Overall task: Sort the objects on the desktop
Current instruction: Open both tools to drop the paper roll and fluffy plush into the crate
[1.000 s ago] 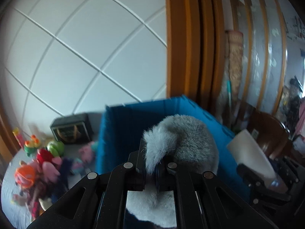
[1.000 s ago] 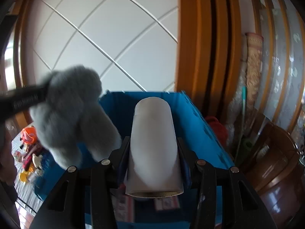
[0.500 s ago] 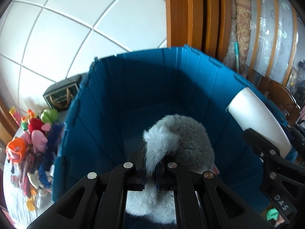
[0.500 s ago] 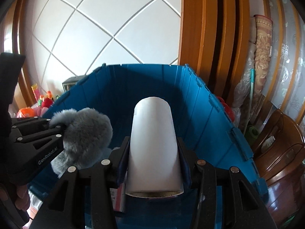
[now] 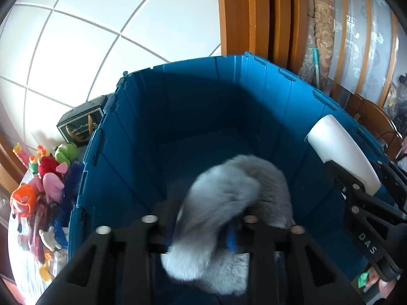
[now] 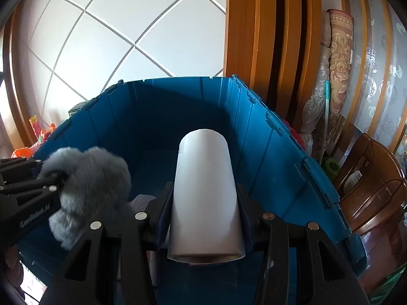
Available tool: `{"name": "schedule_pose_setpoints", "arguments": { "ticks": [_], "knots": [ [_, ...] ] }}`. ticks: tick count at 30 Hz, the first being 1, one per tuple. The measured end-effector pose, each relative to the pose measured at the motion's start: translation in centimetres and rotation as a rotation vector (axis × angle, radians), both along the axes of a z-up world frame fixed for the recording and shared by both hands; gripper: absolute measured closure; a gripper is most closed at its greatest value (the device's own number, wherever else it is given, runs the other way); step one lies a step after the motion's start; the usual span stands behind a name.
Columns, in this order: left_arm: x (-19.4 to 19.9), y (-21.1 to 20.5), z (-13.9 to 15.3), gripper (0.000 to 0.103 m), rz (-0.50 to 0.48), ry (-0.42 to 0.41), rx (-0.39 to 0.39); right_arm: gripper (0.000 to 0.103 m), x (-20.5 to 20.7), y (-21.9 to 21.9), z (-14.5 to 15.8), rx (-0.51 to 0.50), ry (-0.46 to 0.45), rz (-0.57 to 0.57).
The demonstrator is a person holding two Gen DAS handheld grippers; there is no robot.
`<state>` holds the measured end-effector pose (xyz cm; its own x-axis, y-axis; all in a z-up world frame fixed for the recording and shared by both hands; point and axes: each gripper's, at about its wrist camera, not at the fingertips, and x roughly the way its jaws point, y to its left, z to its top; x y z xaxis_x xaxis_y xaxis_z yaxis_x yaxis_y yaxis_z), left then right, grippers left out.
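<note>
Left wrist view: left claw (image 5: 203,225) w/ jaws opening, grey fluffy toy (image 5: 236,200) between them, blurred, fingers apart and no longer pinching it; toy is inside the blue bin (image 5: 203,94), near its front edge. Right claw (image 6: 203,200) clenched on a white paper roll (image 6: 204,190), roll sticking out fwd over the bin's inside, twd the right wall. Outside the bin's left wall: heap of coloured toys (image 5: 43,190) on the tabletop, plus a dark box (image 5: 81,124) by the back-left corner.
</note>
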<state>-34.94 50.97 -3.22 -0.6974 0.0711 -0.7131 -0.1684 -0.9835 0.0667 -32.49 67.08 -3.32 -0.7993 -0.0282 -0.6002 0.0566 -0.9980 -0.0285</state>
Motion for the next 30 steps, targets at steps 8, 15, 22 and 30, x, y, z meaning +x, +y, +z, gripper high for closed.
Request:
{"name": "schedule_pose_setpoints", "arguments": {
  "ticks": [8, 15, 22, 30],
  "knots": [
    [0.15, -0.07, 0.19, 0.042, 0.004, 0.010, -0.003, 0.057, -0.65, 0.36, 0.37, -0.006, 0.011, -0.010],
    [0.26, -0.22, 0.31, 0.028, 0.010, 0.012, -0.001, 0.057, -0.65, 0.24, 0.43, -0.008, 0.013, -0.009],
    [0.25, -0.36, 0.34, 0.024, 0.009, 0.009, 0.003, 0.057, -0.65, 0.28, 0.53, -0.018, 0.017, -0.014],
    [0.18, -0.42, 0.23, 0.019, -0.009, -0.007, 0.023, 0.030, -0.49, 0.00, 0.85, -0.015, 0.022, -0.013]
  ]
}}
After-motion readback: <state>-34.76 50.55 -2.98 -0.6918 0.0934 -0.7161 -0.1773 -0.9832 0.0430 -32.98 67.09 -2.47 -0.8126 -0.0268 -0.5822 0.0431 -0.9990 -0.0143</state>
